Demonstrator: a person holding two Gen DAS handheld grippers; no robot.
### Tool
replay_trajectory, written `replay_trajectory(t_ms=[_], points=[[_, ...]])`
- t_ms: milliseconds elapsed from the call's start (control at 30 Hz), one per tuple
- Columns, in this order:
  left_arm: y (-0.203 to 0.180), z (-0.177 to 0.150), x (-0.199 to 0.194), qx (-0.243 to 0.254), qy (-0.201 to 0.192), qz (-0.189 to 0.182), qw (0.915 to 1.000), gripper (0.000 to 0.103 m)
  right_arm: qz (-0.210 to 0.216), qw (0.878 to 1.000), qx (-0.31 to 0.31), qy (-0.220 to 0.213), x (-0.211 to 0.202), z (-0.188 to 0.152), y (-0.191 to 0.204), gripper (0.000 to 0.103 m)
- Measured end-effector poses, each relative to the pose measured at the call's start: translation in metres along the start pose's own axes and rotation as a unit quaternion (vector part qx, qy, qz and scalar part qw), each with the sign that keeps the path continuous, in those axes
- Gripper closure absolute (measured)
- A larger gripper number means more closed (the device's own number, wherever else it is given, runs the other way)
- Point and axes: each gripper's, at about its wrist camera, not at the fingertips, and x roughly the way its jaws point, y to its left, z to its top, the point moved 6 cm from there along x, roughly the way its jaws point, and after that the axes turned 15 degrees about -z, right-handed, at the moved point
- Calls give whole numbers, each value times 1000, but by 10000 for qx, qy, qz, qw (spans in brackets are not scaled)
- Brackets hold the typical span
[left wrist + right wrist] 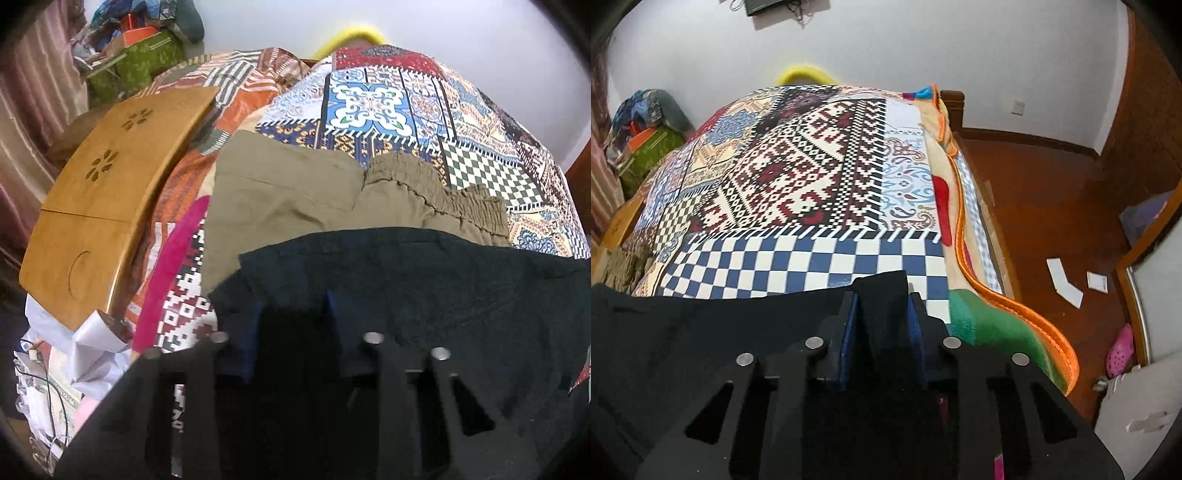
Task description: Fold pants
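Both grippers, left (293,306) & right (882,299), pinch dark pants (424,280) on patchwork bedspread (798,177).

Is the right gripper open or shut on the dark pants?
Shut on them: the right gripper pinches dark pants cloth between both blue pads.

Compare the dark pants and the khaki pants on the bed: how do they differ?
The dark pants are almost black; the khaki pants are olive-tan. The dark pants lie nearer, partly over the khaki pants. Both claws pinch the dark pants; none touches the khaki pants. Both lie on the patterned bedspread.
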Motion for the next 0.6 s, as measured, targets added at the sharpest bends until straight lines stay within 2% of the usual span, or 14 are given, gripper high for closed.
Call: replay_trajectory(t_ms=[100, 267, 600], points=[[1, 2, -8, 13, -65, -141, 9999, 84, 60, 9999, -23, -90, -5, 5, 2, 90], [-9, 5, -22, 215, -244, -153, 9994, 89, 52, 9997, 80, -239, -10, 12, 5, 91], [-34, 15, -65, 449, -630, -283, 9966, 91, 49, 9962, 273, -824, -50, 29, 4, 93]])
